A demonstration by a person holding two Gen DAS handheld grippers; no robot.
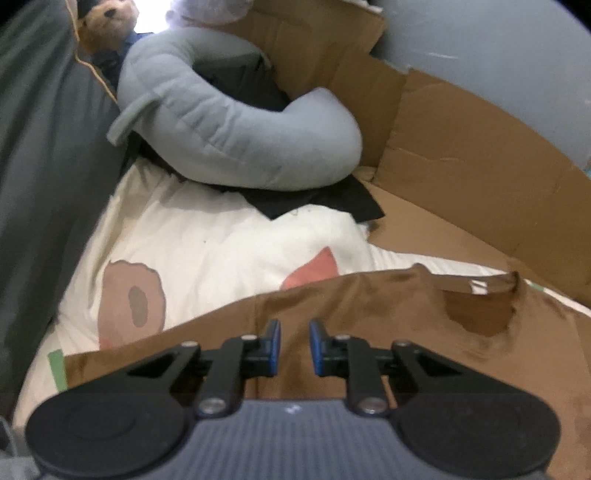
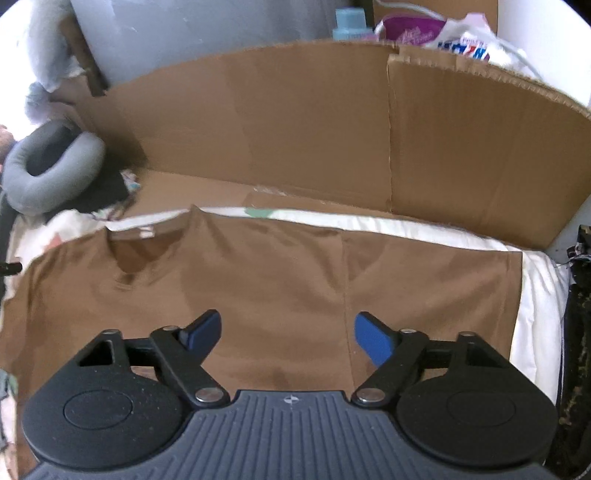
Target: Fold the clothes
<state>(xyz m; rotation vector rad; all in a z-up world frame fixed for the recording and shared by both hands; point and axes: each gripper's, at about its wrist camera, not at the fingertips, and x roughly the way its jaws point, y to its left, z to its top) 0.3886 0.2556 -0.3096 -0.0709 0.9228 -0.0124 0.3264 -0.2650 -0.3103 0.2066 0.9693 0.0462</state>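
Observation:
A brown T-shirt lies spread flat on a white printed sheet, collar at the far left. It also shows in the left wrist view, with its collar to the right. My left gripper hovers over the shirt's left part with a narrow gap between its blue pads, holding nothing. My right gripper is wide open and empty over the shirt's middle.
A cardboard wall stands behind the bed and along its side. A grey U-shaped pillow lies on dark clothes at the head end, with a teddy bear behind. A dark curtain hangs on the left.

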